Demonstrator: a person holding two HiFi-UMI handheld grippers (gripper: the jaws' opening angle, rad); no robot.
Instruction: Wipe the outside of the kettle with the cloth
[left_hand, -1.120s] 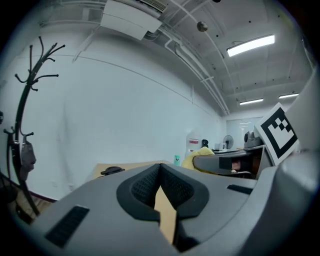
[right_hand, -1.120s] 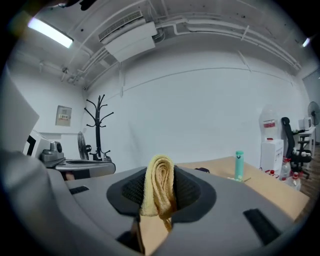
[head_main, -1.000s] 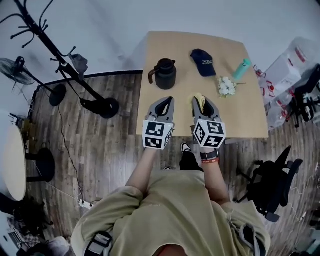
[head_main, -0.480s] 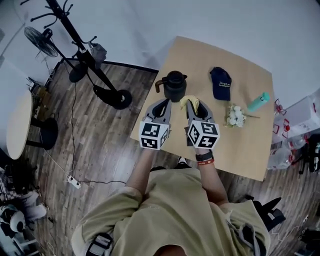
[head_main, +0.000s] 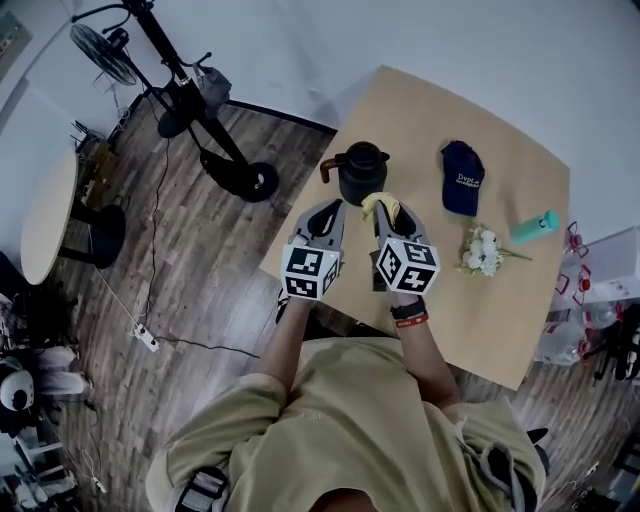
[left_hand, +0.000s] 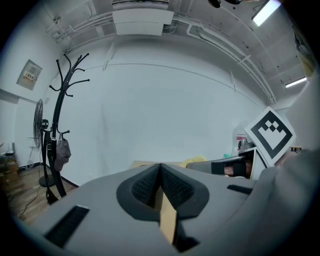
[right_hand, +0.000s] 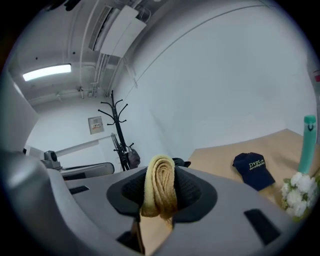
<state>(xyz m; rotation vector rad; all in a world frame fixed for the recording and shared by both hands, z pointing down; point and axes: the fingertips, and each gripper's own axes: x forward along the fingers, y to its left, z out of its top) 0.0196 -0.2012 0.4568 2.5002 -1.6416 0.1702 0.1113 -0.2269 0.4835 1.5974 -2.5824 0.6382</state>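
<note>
A dark kettle (head_main: 360, 172) with a brown handle stands on the wooden table (head_main: 500, 300) near its left corner. My right gripper (head_main: 386, 212) is shut on a folded yellow cloth (head_main: 381, 204), just below the kettle; the cloth (right_hand: 160, 192) fills the jaws in the right gripper view, with the kettle's lid (right_hand: 181, 162) peeping behind it. My left gripper (head_main: 326, 214) hangs beside it, to the kettle's lower left, shut with nothing in it (left_hand: 161, 190).
On the table lie a navy cap (head_main: 462, 178), a bunch of white flowers (head_main: 481, 250) and a teal bottle (head_main: 534, 227). A black coat stand (head_main: 215, 150) and a fan (head_main: 108, 60) are on the wooden floor to the left. A round table (head_main: 40, 220) sits far left.
The head view has swung, so the table now sits higher and to the right. Both grippers have come closer to the kettle, the cloth now just below it.
</note>
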